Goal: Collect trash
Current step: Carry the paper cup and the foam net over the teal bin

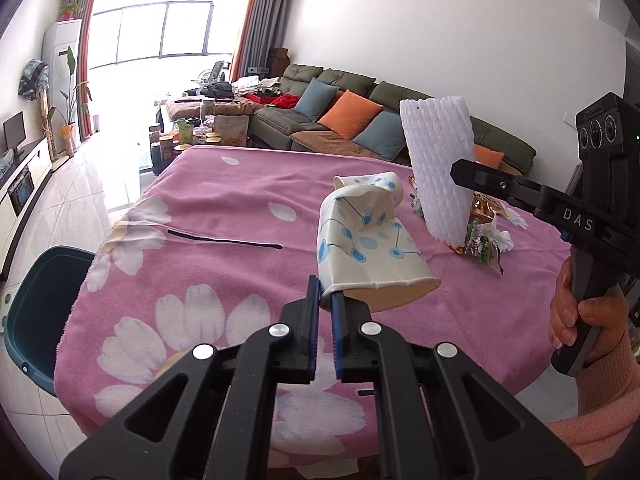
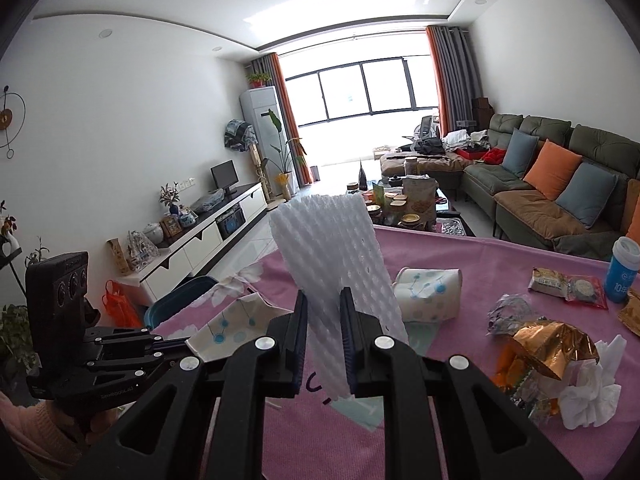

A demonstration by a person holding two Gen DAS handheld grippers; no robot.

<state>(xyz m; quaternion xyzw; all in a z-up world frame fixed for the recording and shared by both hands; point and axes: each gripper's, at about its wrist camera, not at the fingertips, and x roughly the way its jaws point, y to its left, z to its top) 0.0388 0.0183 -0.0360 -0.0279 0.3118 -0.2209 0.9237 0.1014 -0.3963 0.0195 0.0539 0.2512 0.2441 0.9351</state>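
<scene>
My left gripper (image 1: 327, 294) is shut on the rim of a crushed white paper cup with blue dots (image 1: 366, 244) and holds it above the pink flowered tablecloth (image 1: 224, 208). The cup also shows in the right wrist view (image 2: 236, 326). My right gripper (image 2: 324, 312) is shut on a white foam fruit net (image 2: 340, 276) that stands upright; the net also shows in the left wrist view (image 1: 438, 168). A second crushed cup (image 2: 430, 294) lies on the cloth behind the net. A dark teal bin (image 1: 38, 312) stands off the table's left edge.
Gold foil wrappers (image 2: 544, 344), crumpled tissue (image 2: 592, 392), a snack packet (image 2: 568, 286) and a blue bottle (image 2: 622, 270) lie on the table's right side. A black stick (image 1: 224, 240) lies on the cloth. A sofa and a cluttered coffee table stand beyond.
</scene>
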